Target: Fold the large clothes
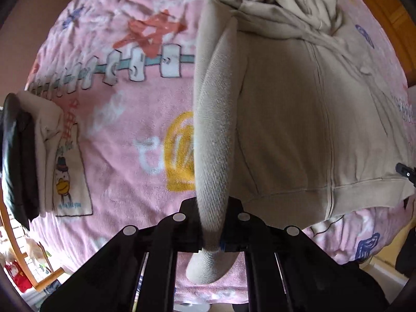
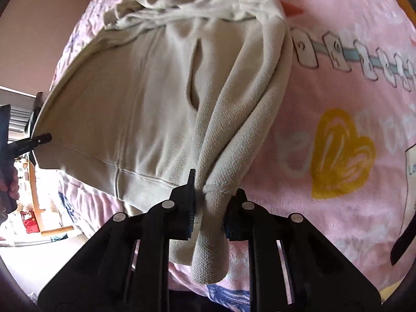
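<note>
Over pink blanket (image 1: 124,135): beige hoodie (image 1: 299,119) spread flat, body lying ahead of both grippers. Left gripper (image 1: 212,230) pinches sleeve (image 1: 215,119), clamped tight. Right gripper (image 2: 209,208) nipped on bunched hem edge (image 2: 221,156). Sleeve's long axis runs away from fingers, toward hood.

A: Underneath everything?
B: Bed, spread with a pink fleece cover (image 1: 124,130), printed all over: 1 red star (image 1: 153,31), 1 yellow heart (image 2: 343,153), a row of white blocks (image 1: 135,69) strung on a blue line.
A: Around the bed?
B: Orange-brown wooden frame (image 1: 390,7) along the far side, another wooden rail (image 1: 13,234) low at the left edge.
A: Walls?
B: Plain, pinkish beige (image 2: 39,26), in shade.
A: Floor?
B: Pale (image 2: 52,260), washed out by strong daylight; a red bag (image 2: 30,221) lying there beside a low wooden edge.
A: Window?
B: Hard to tell; only grey slats (image 2: 18,115) at the left margin.
</note>
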